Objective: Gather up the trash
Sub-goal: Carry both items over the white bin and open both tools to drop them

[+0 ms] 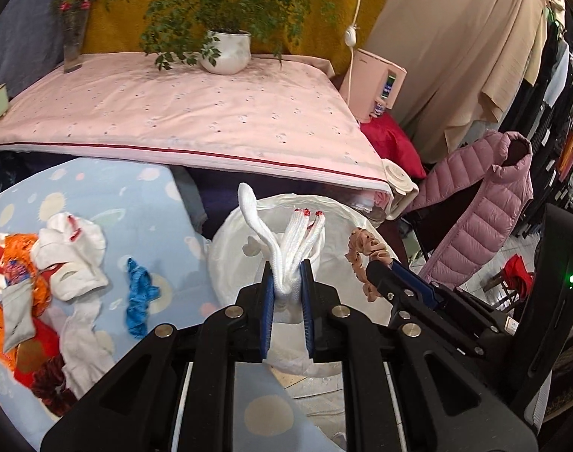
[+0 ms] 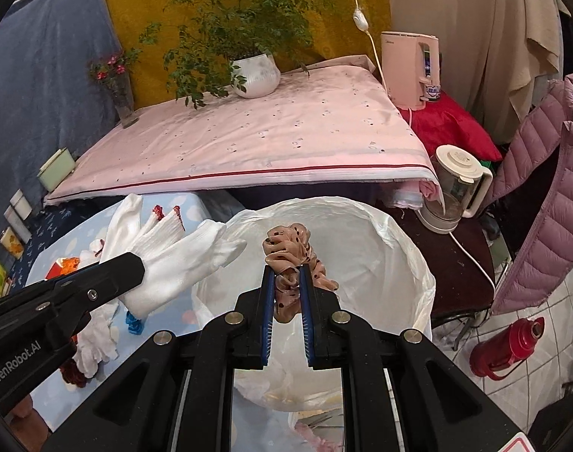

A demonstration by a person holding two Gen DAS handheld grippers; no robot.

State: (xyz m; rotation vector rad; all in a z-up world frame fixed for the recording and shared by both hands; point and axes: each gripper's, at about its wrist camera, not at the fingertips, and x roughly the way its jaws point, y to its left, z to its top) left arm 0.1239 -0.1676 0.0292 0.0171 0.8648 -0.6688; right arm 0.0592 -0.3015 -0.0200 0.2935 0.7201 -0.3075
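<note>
**Both grippers loaded, bin right in front**

So the left gripper (image 1: 289, 282) is clamped on a white glove (image 1: 286, 260), pinched around the cuff end, fingers of the glove flopping up and away from the jaws. The right gripper (image 2: 288, 282) is clenched on a pinkish dotted scrunchie (image 2: 292, 260), bunched up between the pads. Both are hanging just over the near rim of the bin with the white liner bag (image 2: 391, 248), which sits straight ahead of and below the tools.

Handling-wise my guess is this stuff is about as easy as it gets: light, soft, nothing breakable. Only catch is limp fabric can cling to the rubbery pads instead of dropping clean. Grabbing a bunched middle part works better than a loose edge.

More gloves and wrappers (image 1: 30, 263) are off to the left of the left gripper on the blue sheet (image 1: 143, 196).
</note>
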